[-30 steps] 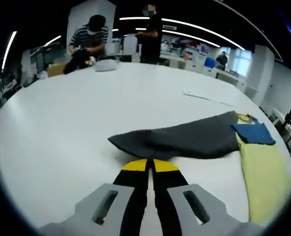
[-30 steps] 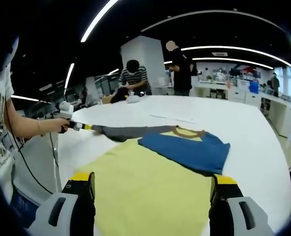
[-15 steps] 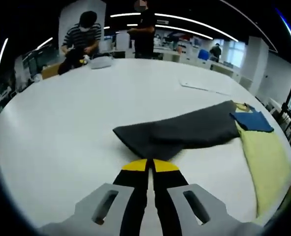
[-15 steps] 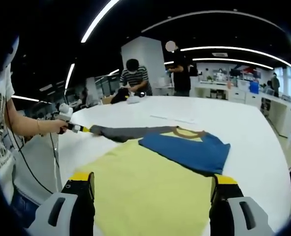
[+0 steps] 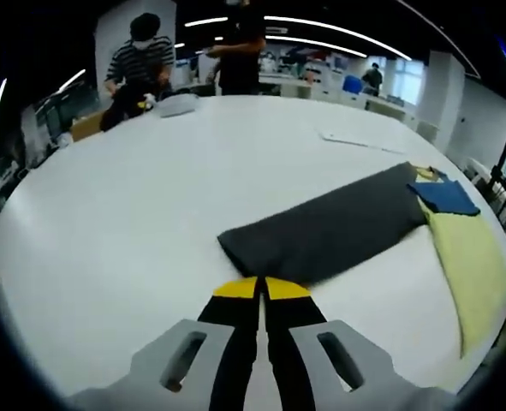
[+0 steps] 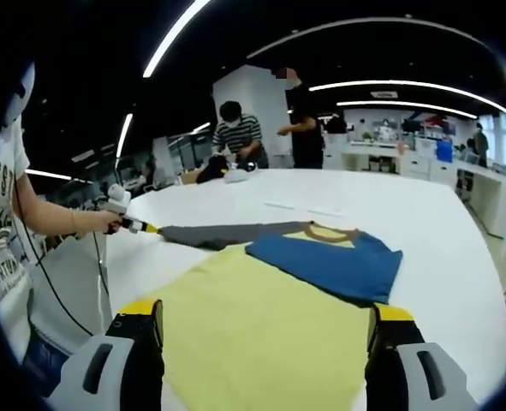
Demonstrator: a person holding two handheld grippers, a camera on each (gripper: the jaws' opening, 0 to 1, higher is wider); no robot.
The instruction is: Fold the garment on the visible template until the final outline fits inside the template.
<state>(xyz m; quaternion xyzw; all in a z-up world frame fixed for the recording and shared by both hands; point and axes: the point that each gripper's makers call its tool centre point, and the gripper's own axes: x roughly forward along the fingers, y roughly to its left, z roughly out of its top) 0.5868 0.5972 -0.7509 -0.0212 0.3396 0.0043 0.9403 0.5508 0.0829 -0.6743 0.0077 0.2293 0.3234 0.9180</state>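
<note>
Both tongs sit differently: the left gripper (image 5: 255,289), jaws pressed together on the cuff of the grey sleeve (image 5: 330,229), has drawn that sleeve out straight and flat ahead of it over the last second, so a sleeve fold looks set up. The right gripper (image 6: 265,330) hovers wide open and empty above the yellow shirt body (image 6: 261,330), blue sleeve (image 6: 325,265) just beyond; the person's forearm (image 6: 51,218) reaches out level; no template is clearly discernible.

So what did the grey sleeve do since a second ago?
The left gripper, shut on the grey sleeve, pulled it outward, so it went from bunched to straight and flat. The yellow shirt body and folded blue sleeve stayed put. The right gripper stayed open above the shirt.
</note>
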